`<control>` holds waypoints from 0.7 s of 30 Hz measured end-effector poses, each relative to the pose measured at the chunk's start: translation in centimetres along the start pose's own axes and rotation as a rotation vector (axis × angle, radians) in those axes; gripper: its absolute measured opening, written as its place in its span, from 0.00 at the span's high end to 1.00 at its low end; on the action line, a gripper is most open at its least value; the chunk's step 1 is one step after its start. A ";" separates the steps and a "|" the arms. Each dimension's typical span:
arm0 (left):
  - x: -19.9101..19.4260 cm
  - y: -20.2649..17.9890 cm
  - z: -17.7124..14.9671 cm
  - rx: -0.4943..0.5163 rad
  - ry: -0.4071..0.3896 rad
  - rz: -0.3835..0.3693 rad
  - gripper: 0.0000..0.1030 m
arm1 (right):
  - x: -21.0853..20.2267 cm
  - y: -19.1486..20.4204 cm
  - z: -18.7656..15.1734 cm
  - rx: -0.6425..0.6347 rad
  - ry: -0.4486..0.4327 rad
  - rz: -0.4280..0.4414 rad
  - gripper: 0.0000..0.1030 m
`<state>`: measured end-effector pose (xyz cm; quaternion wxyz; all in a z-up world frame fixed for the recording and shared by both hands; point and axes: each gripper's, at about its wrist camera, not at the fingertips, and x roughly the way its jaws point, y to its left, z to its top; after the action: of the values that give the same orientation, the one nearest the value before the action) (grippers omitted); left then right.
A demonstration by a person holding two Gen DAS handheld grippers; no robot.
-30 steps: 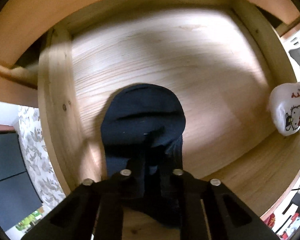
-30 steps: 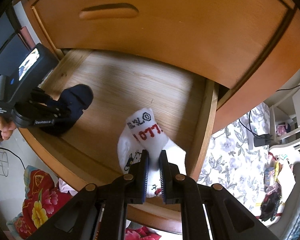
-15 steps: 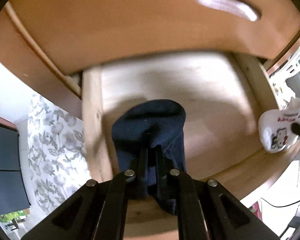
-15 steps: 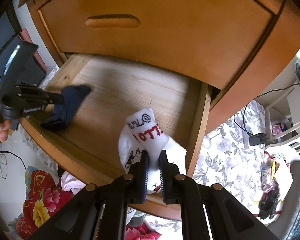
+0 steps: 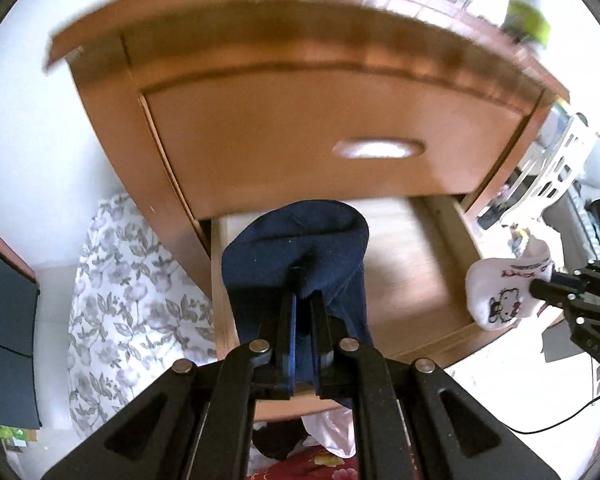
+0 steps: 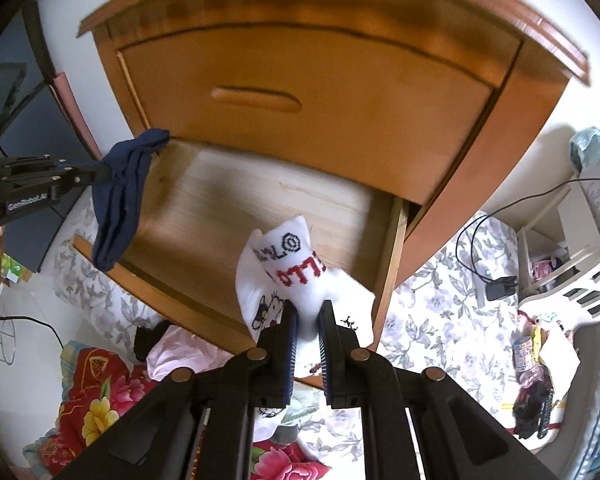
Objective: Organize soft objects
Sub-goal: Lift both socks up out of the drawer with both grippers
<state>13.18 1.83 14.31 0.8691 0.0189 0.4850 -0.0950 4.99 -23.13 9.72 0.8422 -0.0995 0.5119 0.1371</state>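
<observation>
Closest to me, my left gripper (image 5: pixel 304 300) is clamped tight on the navy sock (image 5: pixel 296 248), which hangs in the air over the left front corner of the open drawer (image 6: pixel 260 200). My right gripper (image 6: pixel 308 316) pinches the white cartoon-cat sock (image 6: pixel 288 276), lifted above the drawer's right front edge. Below them the pale drawer floor lies bare. Behind it, the upper drawer front (image 6: pixel 300 92) is closed, handle slot showing. Floral fabric (image 6: pixel 440 304) covers the floor alongside.

Navy blue sock (image 5: pixel 296 248) at twelve o'clock. White sock (image 6: pixel 296 280), red lettering and a cartoon cat. Pale wood drawer (image 6: pixel 220 200), grey-leaf floral cloth (image 5: pixel 132 280) at nine.
</observation>
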 end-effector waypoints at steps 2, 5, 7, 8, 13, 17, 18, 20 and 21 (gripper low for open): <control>-1.6 -0.3 -0.1 0.002 -0.036 -0.005 0.94 | -1.1 0.3 -0.1 -0.001 -0.018 -0.003 0.89; -3.8 -0.5 -0.3 0.001 -0.083 -0.022 0.94 | -2.8 0.8 -0.2 -0.003 -0.045 -0.008 0.89; -4.8 -0.4 -0.7 0.000 -0.114 -0.032 0.94 | -4.2 1.2 -0.3 -0.004 -0.069 -0.010 0.89; -5.5 -0.5 -0.8 -0.003 -0.128 -0.038 0.94 | -4.6 1.2 -0.4 -0.005 -0.077 -0.010 0.89; -9.5 -1.3 -1.8 -0.005 -0.208 -0.067 0.94 | -8.1 2.5 -0.8 -0.009 -0.143 -0.007 0.89; -12.4 -2.1 -3.0 0.008 -0.261 -0.087 0.94 | -11.0 3.6 -1.4 -0.014 -0.197 -0.002 0.89; -12.9 -2.2 -3.3 0.011 -0.271 -0.090 0.94 | -11.5 3.8 -1.6 -0.016 -0.207 -0.002 0.89; -14.0 -2.4 -3.8 0.017 -0.293 -0.095 0.94 | -12.7 4.3 -2.1 -0.021 -0.229 -0.003 0.89; -14.7 -2.6 -4.2 0.020 -0.305 -0.100 0.94 | -13.3 4.5 -2.4 -0.023 -0.238 -0.003 0.89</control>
<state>1.68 1.96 24.70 0.9266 -0.0114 0.3468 -0.1448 -4.32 -21.29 20.32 0.8960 -0.0929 0.4067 0.1523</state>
